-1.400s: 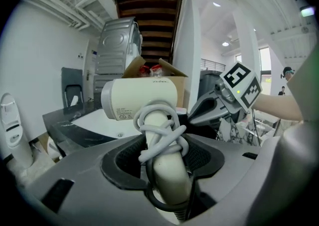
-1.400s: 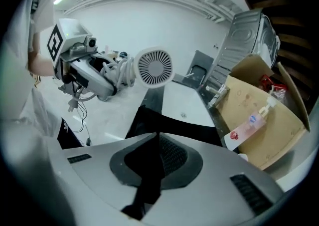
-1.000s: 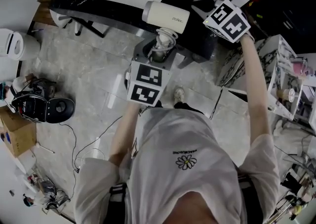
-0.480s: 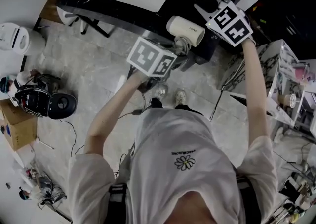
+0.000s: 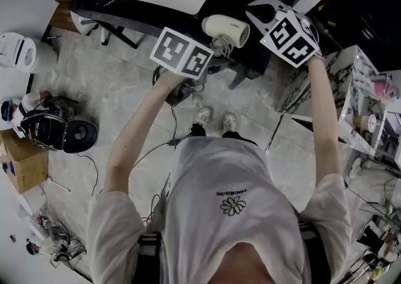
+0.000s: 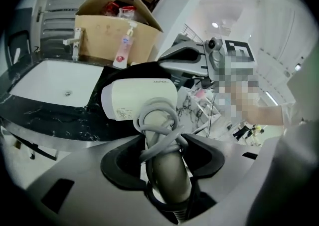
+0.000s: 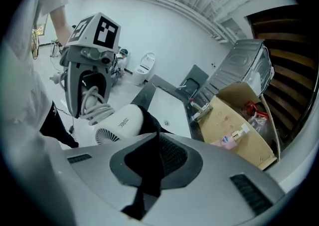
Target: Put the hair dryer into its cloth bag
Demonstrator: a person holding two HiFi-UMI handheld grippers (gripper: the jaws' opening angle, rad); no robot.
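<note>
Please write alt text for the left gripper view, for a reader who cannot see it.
The left gripper clamps the handle of a white hair dryer, its cord looped around the handle. Just behind the barrel is a black cloth bag, held by the right gripper. At left, a white sink in a dark counter and a cardboard box.

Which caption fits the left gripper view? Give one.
Left gripper holds the hair dryer by its cord-wrapped handle.

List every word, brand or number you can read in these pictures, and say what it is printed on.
Nothing reads clearly enough to quote.
Hair dryer: brand word on barrel, too small.
Pink bottle in cardboard box: label blurred.
Shirt: print above daisy, too small.
</note>
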